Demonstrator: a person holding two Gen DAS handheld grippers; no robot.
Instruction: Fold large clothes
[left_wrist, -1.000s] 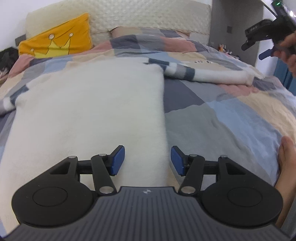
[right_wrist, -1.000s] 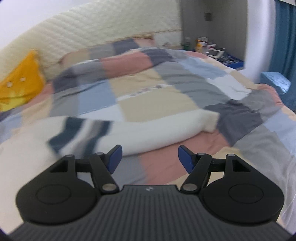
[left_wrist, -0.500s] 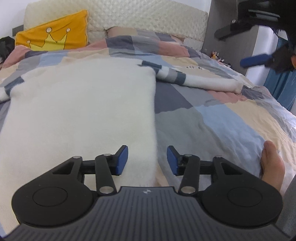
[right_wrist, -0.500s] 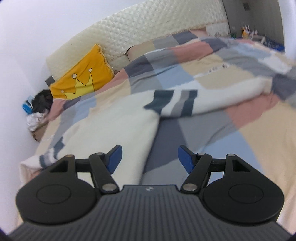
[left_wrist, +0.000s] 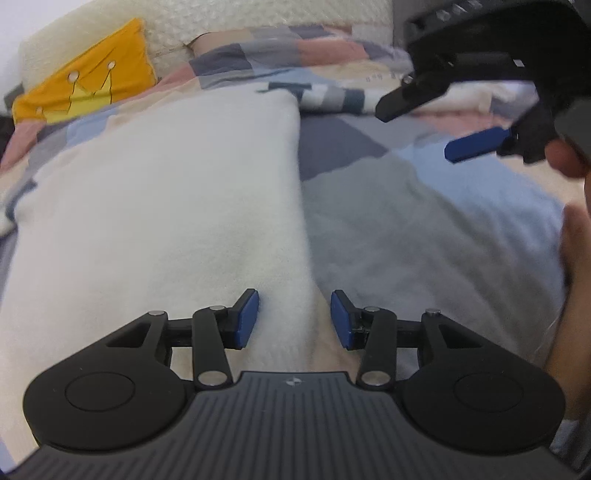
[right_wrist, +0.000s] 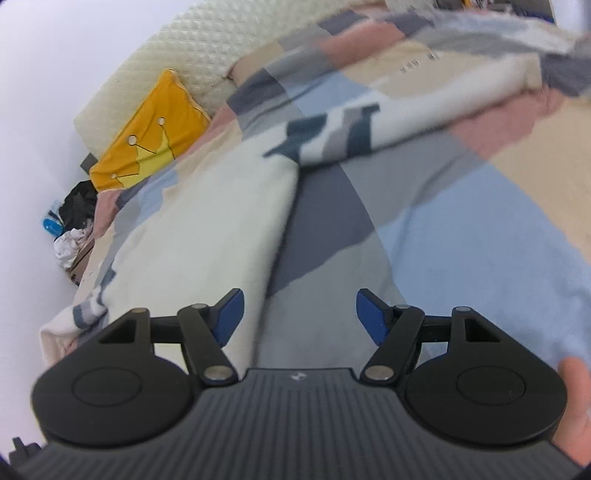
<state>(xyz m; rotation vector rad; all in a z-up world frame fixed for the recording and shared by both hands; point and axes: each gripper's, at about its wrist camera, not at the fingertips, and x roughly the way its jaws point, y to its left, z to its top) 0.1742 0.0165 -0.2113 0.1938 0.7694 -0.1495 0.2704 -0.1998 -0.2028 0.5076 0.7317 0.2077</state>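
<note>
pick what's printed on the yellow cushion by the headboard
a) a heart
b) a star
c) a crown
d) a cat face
c: the yellow cushion leaning against the quilted headboard shows a crown outline with small round tips, seen in both wrist views.

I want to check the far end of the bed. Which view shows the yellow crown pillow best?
The left wrist view: the yellow crown pillow is larger there and its crown drawing reads clearly, though slightly blurred. The right wrist view shows the same pillow smaller and tilted, leaning on the headboard.
</note>
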